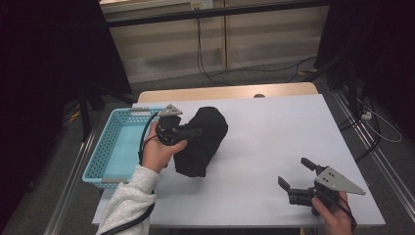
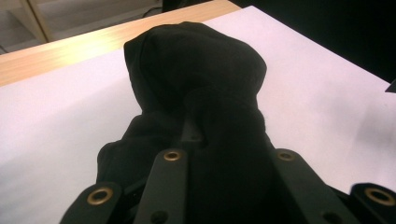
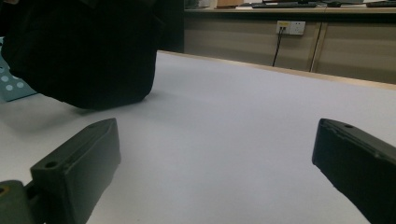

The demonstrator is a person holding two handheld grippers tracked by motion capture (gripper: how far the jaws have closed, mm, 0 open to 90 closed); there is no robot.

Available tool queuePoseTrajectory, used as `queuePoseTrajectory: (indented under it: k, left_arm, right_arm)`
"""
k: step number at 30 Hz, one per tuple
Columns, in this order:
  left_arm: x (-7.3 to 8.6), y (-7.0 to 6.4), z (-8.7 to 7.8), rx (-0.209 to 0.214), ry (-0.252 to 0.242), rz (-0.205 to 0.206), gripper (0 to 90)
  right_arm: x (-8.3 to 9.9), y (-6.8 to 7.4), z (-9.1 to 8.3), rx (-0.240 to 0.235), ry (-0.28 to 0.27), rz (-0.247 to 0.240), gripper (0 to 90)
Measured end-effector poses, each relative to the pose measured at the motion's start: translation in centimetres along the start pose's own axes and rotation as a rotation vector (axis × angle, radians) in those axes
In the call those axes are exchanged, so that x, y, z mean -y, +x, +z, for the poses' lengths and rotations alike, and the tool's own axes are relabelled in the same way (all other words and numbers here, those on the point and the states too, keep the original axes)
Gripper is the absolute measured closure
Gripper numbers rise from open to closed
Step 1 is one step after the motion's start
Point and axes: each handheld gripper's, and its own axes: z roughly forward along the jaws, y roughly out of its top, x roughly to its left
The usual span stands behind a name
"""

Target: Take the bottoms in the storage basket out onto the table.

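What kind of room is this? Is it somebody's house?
Probably not a house; it looks like a lab or workshop. A person works at a plain white table with a hand-held gripper, cables trail over the carpet, and a wall socket sits by cabinets.

One bench, white-topped. One black cloth bundle on it, likely a single garment, though the folds are too dark to be sure. One blue perforated basket at the bench's left edge. Two grippers: left gripper, right gripper. Two hands.
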Motion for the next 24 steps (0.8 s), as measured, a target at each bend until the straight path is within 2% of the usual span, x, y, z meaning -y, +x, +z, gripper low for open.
queuePoseTrajectory:
  k: [14,19,21,24]
  left_arm:
    - [1.3,-1.7,3.2,0.051,0.021,0.006,75.4]
    - [1.1,-2.2,3.8,0.047,0.013,0.021,75.4]
    - [0.9,-2.4,4.1,0.043,-0.004,0.019,75.3]
    - [0.8,-2.5,4.4,0.039,-0.003,0.018,75.4]
  right_arm:
    - [0.0,0.1,0.1,-0.009,0.007,-0.004,0.0]
    - [0.0,0.1,0.1,-0.010,0.008,-0.003,0.0]
    - [0.0,0.1,0.1,-0.009,0.007,-0.005,0.0]
    - [0.0,0.0,0.1,-0.008,0.009,-0.003,0.0]
